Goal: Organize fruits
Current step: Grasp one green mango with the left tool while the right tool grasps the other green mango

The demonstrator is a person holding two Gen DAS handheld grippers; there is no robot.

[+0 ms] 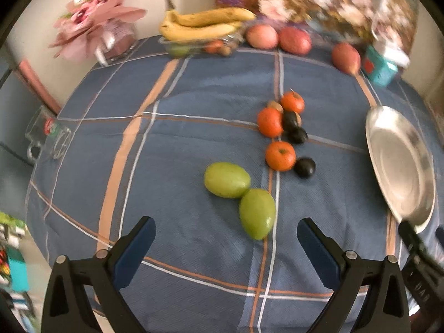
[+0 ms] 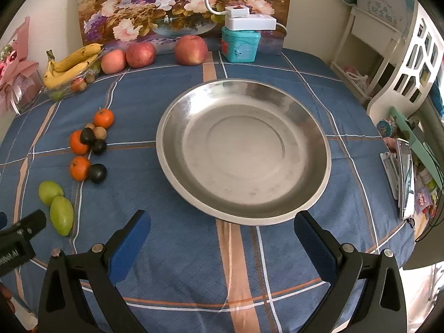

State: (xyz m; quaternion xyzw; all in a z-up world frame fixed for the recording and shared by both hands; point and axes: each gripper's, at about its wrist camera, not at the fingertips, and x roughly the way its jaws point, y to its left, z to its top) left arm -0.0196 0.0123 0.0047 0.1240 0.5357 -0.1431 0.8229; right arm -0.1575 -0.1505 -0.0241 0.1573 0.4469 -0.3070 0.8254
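In the left wrist view, the left gripper hangs over the worktop, which is covered in a blue plaid cloth; its blue-padded fingers are spread wide and hold nothing. Two green mangoes lie touching each other just ahead of the fingers, the nearer one close to the right finger. Beyond the mangoes sit three tangerines mixed with small dark fruits. To the right of that cluster is the steel plate, empty. Behind the cluster, at the far edge, bananas rest on a clear dish beside red apples.

In the right wrist view, the right gripper faces the steel plate, its fingers wide apart and empty, the plate's near rim just ahead of them. Left of the plate lie the tangerines, the dark fruits and the green mangoes. Behind the plate stand apples and a teal box.
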